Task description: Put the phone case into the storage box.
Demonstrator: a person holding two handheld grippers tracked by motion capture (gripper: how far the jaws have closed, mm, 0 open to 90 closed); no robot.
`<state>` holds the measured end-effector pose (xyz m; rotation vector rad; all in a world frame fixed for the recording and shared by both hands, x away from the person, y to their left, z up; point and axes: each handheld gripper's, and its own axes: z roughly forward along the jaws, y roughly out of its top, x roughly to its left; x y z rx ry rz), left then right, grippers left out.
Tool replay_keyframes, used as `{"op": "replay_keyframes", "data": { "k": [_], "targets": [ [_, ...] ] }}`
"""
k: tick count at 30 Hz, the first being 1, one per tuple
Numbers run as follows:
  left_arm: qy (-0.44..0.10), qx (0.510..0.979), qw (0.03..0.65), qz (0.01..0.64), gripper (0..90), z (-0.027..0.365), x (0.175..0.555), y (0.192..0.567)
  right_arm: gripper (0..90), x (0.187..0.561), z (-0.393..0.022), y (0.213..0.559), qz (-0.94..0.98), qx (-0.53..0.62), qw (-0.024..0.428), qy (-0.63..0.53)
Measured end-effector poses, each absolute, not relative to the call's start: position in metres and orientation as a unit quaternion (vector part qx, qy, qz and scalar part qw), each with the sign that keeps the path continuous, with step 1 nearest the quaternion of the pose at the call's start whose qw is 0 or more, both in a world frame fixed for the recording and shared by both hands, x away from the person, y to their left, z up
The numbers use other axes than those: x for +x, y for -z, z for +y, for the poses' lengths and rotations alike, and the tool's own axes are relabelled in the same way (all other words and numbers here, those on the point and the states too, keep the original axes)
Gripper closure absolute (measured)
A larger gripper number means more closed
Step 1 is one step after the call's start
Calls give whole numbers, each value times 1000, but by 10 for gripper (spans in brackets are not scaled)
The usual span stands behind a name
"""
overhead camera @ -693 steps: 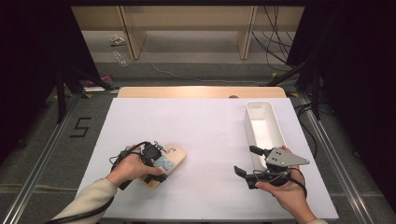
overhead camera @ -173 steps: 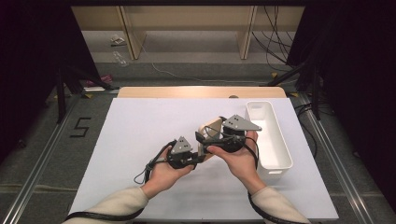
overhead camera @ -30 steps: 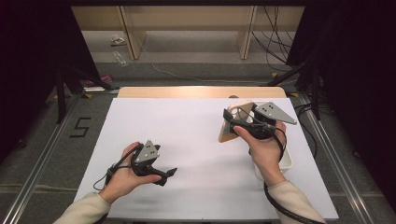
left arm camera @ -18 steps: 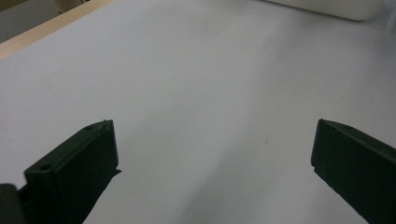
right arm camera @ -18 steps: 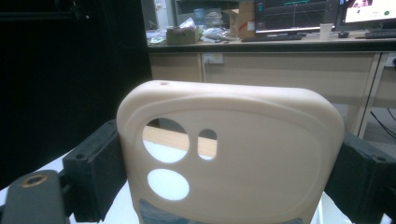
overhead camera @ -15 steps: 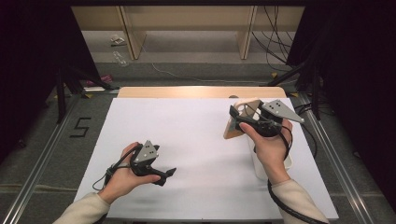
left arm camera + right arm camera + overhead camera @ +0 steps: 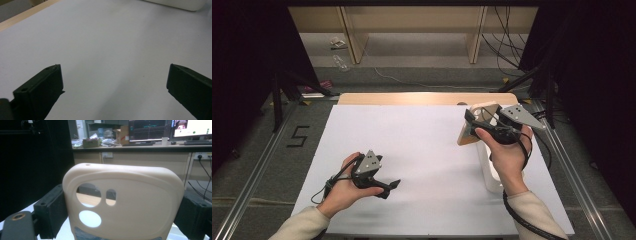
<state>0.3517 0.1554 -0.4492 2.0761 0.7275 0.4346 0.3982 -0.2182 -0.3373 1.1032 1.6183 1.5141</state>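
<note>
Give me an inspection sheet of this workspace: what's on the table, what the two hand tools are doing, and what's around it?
Surface: white table, wooden strip along the far edge.
Job's things: beige phone case held upright off the table; white bin at the right, partly behind the hand.
Clutter: nothing seen on the table.
Grippers: right gripper shut on the phone case's sides, raised above the bin; left gripper open, nothing between the jaws, low over the table.
Cables: one cable trails from the right gripper, cables on the floor.
Surroundings: dark curtains, wooden shelving, desk with monitors.
</note>
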Motion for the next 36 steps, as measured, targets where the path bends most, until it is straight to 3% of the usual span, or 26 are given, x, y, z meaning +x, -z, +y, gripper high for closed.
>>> {"op": "replay_keyframes", "data": {
  "k": [36],
  "targets": [
    [-172, 833, 435, 295, 3, 155, 352, 449, 122, 401, -239, 331, 604, 440, 354, -562]
  ]
}}
